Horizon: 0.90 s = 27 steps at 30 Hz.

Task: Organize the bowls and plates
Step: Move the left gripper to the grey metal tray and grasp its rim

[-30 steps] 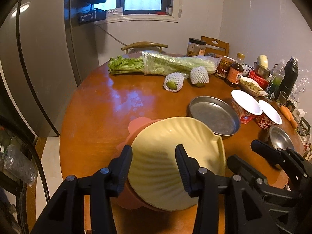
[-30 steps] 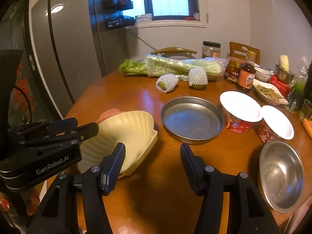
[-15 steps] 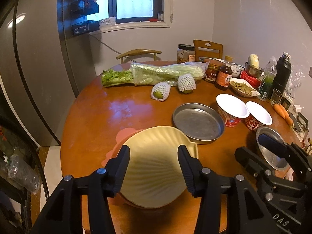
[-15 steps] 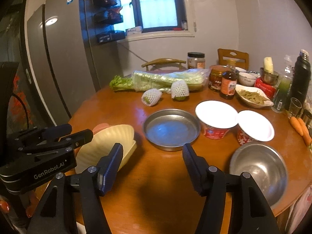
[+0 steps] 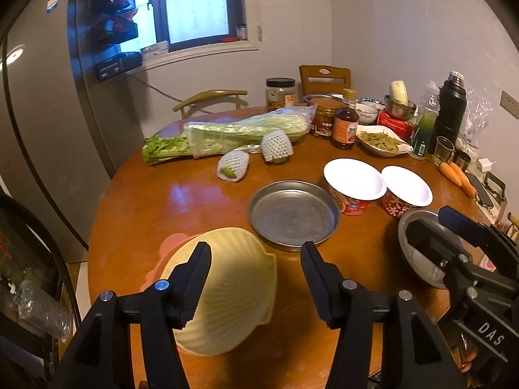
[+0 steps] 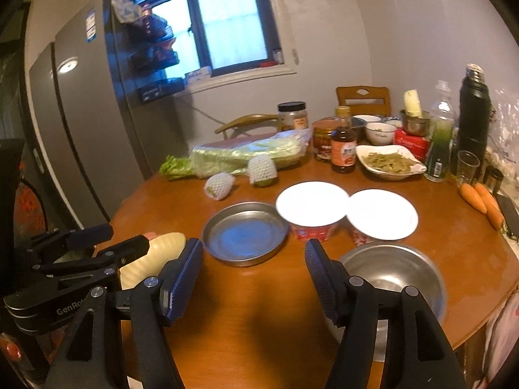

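Left wrist view: the left gripper, fingers spread and empty, is held above the shell-shaped plate stacked on a pink plate at the table's near edge. The right gripper, likewise parted, is poised by the steel bowl; beyond lies the metal pan. Gathering seems underway; a rim grasp is judged next.

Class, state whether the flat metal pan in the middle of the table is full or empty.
Empty. The metal pan shows its bare, shiny bottom in both views, with nothing lying in it.
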Motion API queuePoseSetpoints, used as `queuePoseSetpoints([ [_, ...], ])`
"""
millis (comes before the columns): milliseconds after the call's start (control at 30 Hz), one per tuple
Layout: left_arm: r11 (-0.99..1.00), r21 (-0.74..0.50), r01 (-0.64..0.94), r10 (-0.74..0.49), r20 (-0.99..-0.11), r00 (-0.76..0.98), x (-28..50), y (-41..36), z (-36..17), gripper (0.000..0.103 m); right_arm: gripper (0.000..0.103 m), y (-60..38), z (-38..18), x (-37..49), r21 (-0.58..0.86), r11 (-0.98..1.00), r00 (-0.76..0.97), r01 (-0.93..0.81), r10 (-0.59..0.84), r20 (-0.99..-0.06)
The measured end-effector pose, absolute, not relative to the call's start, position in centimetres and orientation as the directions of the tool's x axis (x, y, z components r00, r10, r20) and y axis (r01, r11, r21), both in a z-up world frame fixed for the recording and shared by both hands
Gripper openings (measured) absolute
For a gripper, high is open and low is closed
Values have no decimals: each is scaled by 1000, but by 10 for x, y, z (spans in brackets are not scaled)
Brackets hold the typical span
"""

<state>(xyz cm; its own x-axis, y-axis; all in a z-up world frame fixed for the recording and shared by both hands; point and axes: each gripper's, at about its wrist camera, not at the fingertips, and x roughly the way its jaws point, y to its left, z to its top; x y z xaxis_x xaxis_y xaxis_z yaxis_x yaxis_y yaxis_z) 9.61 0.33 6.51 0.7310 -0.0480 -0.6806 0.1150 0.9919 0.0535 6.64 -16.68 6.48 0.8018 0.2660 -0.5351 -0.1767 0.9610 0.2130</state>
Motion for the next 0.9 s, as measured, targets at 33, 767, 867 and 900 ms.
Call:
queuePoseSetpoints([
  [33,991,57,121,-50,-681,730,98,1,65,57,68,-172,65,67,219,961,804,-168,262,-534],
  [767,989,35,145,-62,-790,610,207,7,37,57,71,-163,21,139,295,947,698,-126,296,-652],
  [867,989,6,149,-83,-808,584,219,11,31,57,71,-157,15,149,300,948,678,-109,292,-675],
  [900,989,6,148,-81,-812,578,222,12,29,57,71,-154,13,154,302,947,667,-105,293,-685],
])
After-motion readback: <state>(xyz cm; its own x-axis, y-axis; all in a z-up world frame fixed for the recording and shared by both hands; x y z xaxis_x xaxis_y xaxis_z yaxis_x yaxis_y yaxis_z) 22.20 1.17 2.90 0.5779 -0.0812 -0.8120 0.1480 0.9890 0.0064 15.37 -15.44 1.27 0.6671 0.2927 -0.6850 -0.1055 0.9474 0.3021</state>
